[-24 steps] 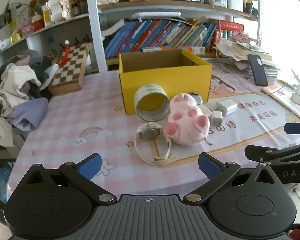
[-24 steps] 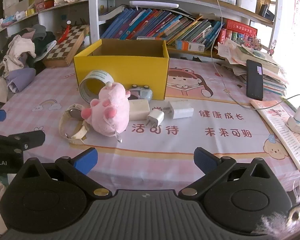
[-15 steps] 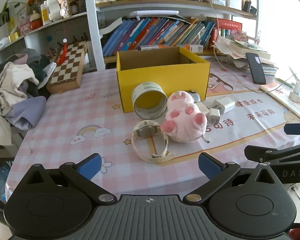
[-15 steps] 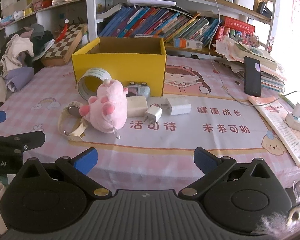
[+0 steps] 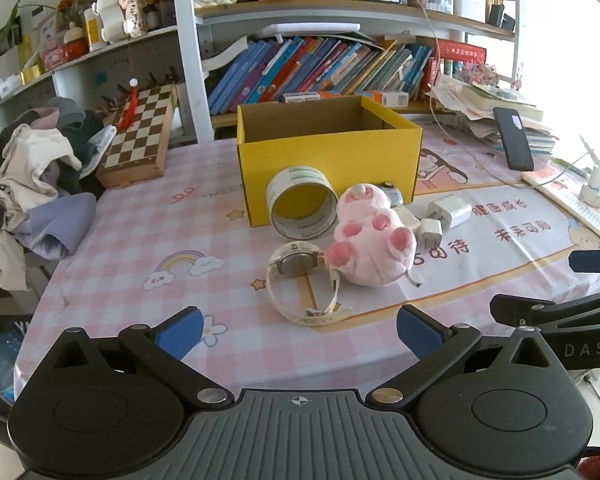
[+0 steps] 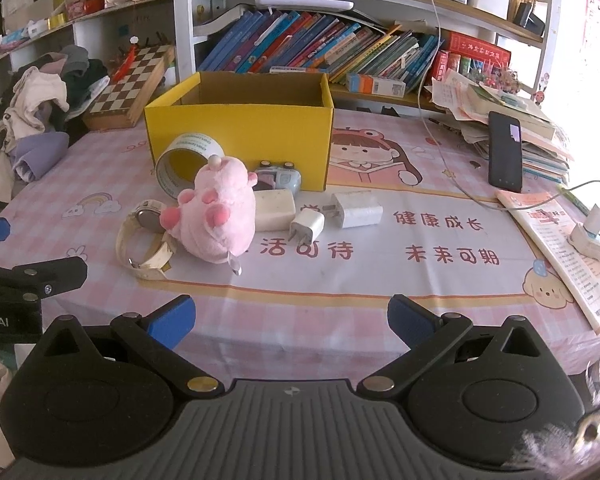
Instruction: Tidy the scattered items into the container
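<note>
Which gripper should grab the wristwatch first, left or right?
Left, probably. The wristwatch lies nearly straight ahead of the open left gripper; from the right gripper, also open, it sits off to the left beside the pink plush toy.

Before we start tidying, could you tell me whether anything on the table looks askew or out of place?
The pink plush toy is toppled feet-up, and the tape roll leans on edge against the yellow box.
</note>
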